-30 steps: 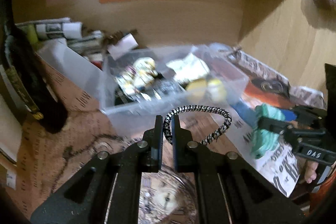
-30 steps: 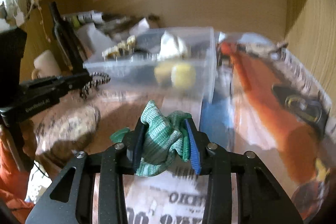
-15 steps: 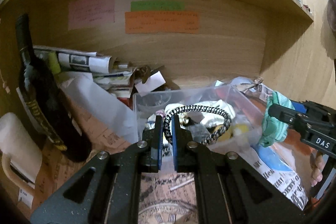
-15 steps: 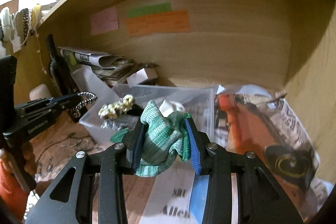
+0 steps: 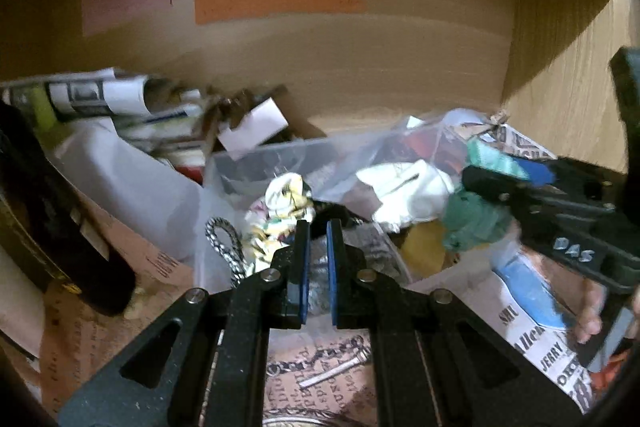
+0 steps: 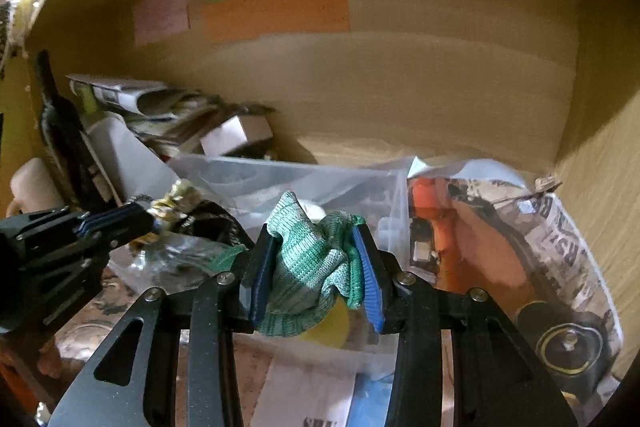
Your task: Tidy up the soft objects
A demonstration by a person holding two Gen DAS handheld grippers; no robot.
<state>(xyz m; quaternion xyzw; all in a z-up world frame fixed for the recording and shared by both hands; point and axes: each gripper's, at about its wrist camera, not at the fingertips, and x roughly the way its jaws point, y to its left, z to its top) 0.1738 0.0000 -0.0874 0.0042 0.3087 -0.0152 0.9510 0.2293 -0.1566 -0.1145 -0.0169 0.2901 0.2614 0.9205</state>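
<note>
My right gripper [image 6: 316, 267] has the green knit cloth [image 6: 308, 263] bunched between its blue pads [image 6: 366, 279]; its jaws have just been opening a little, yet the cloth is still between them and looks pressed on both sides. It hangs over the near edge of the clear plastic bin [image 6: 384, 187], above something yellow [image 6: 330, 327] inside. My left gripper [image 5: 318, 267] is shut down to a narrow slit with nothing between its pads. The black-and-white braided cord [image 5: 226, 247] sits just to its left, at the bin's near left corner; I cannot tell whether it is inside or draped over the wall. Past the fingertips the bin holds a patterned scrunchie [image 5: 286, 203] and a white cloth [image 5: 412, 187]. Outward, printed newspaper [image 6: 560, 227] covers the worktop on the right, and a dark bottle [image 5: 52, 227] stands on the left.
</note>
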